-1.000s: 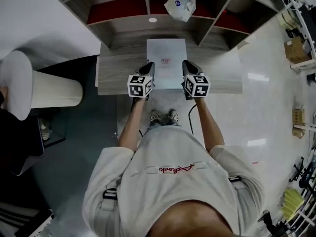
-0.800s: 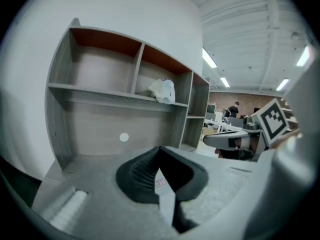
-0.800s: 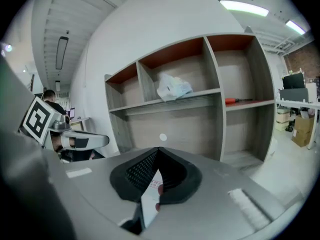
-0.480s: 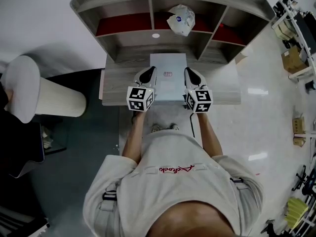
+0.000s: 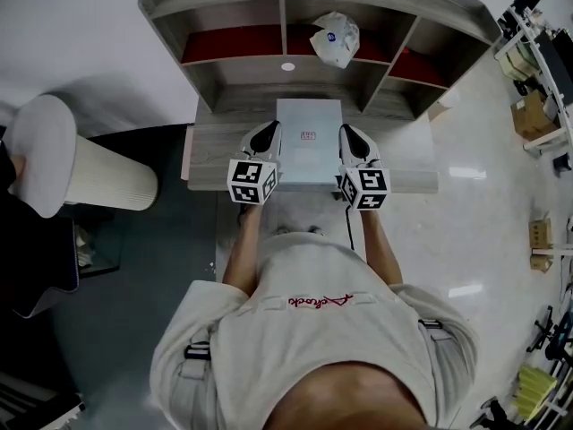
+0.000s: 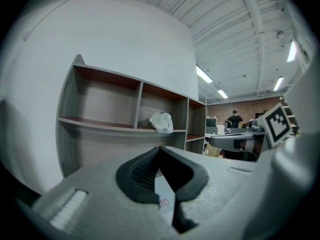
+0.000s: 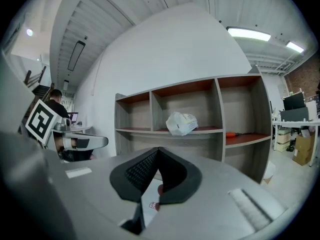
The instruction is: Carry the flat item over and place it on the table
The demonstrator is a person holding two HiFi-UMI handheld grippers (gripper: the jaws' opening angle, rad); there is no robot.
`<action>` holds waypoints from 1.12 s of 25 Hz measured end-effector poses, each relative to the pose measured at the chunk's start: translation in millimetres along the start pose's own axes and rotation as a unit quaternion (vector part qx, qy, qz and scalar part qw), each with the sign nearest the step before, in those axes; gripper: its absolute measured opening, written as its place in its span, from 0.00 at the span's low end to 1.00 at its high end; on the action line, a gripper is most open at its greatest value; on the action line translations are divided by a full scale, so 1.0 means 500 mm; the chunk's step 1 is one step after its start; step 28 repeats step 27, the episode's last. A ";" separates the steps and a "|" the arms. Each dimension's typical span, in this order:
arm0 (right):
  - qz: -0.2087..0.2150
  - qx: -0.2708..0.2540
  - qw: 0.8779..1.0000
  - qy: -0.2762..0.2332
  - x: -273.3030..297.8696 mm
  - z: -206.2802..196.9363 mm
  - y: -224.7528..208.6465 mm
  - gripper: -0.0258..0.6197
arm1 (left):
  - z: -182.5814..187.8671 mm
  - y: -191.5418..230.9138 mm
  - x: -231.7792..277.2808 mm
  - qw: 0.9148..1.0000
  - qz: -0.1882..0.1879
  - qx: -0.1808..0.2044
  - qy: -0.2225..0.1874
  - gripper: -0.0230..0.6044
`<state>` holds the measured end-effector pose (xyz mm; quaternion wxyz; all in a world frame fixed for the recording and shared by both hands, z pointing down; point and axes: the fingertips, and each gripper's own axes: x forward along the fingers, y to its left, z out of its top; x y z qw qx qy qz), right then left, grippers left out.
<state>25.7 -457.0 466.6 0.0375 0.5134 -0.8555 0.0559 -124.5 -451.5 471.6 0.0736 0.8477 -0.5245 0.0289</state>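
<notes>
The flat item (image 5: 308, 141) is a thin pale-grey panel with a small label near its middle. It hangs level over the grey table (image 5: 405, 167), in front of the shelf unit (image 5: 224, 21). My left gripper (image 5: 270, 131) is shut on the panel's left edge, and my right gripper (image 5: 346, 133) is shut on its right edge. In the left gripper view the jaws (image 6: 160, 149) meet at a point and a strip of the flat item (image 6: 164, 196) shows below them. In the right gripper view the jaws (image 7: 159, 150) stand the same way, over a sliver of the flat item (image 7: 149, 204).
A crumpled white bag (image 5: 335, 38) lies in the shelf unit's middle bay, and an orange tool (image 7: 235, 134) lies in the right bay. A white ribbed cylinder (image 5: 98, 176) stands at the left. Boxes and racks (image 5: 539, 106) line the far right, and a person (image 6: 233, 119) stands far back.
Both grippers and the flat item between them have risen together off the table and shifted slightly to the right in the head view. The grip on both edges is unchanged.
</notes>
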 end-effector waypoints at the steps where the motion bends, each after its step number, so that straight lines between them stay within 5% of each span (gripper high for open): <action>1: -0.001 -0.001 1.000 0.000 0.001 0.000 -0.002 0.05 | 0.000 0.002 0.000 1.000 0.001 -0.001 0.000 0.04; 28: -0.014 0.001 1.000 0.003 0.023 -0.008 -0.026 0.04 | 0.000 -0.011 0.044 1.000 -0.015 0.004 0.006 0.04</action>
